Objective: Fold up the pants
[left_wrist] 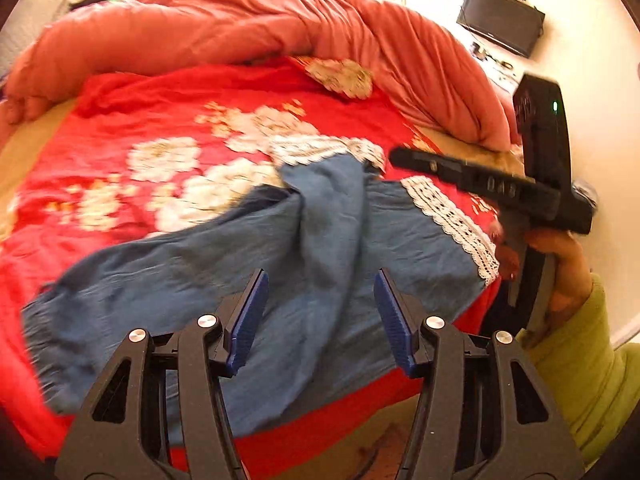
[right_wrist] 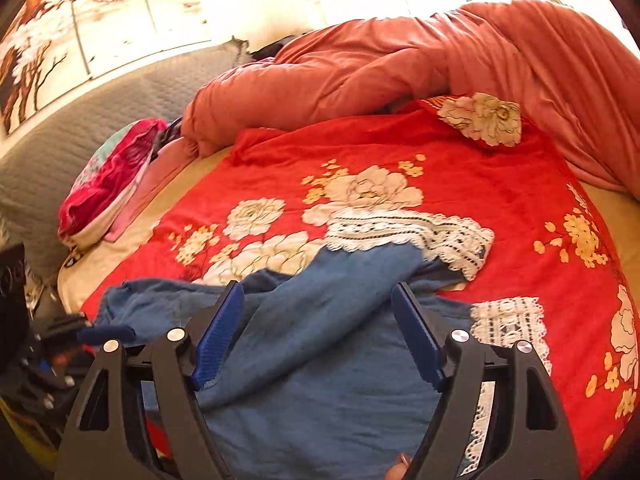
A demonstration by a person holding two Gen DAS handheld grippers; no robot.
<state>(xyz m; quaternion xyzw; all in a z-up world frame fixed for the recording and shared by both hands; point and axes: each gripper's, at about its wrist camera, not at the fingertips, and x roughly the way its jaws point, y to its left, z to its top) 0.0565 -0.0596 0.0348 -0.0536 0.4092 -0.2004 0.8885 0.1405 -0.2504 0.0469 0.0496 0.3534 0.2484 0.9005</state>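
The pants (left_wrist: 248,256), blue with white lace cuffs, lay crumpled on the red floral sheet (left_wrist: 132,120) at the bed's near edge, one leg thrown across the other. A bunched salmon duvet (right_wrist: 400,64) lay heaped along the bed's far side and curved round its far right corner, well apart from the pants. A folded corner of the sheet (right_wrist: 484,120) showed its flower print just beside the duvet.

The left gripper (left_wrist: 320,312) hung above the pants with its jaws apart and nothing between its blue pads (left_wrist: 250,316). The right gripper (right_wrist: 318,332) also stood with jaws wide, no cloth pinched, over the crossed leg.

Only the left view showed the right gripper from outside (left_wrist: 540,184), held by a hand (left_wrist: 560,264) in a green sleeve (left_wrist: 600,360) at the bed's right edge, beside one lace cuff (left_wrist: 452,216); it also showed a black box (left_wrist: 500,20) against the white wall. Only the right view showed a pink pillow (right_wrist: 108,184) at the bed's left edge, the grey padded headboard (right_wrist: 80,136) behind it, a tree painting (right_wrist: 60,36) above and both lace cuffs (right_wrist: 408,236) spread flat. The left view was blurred.
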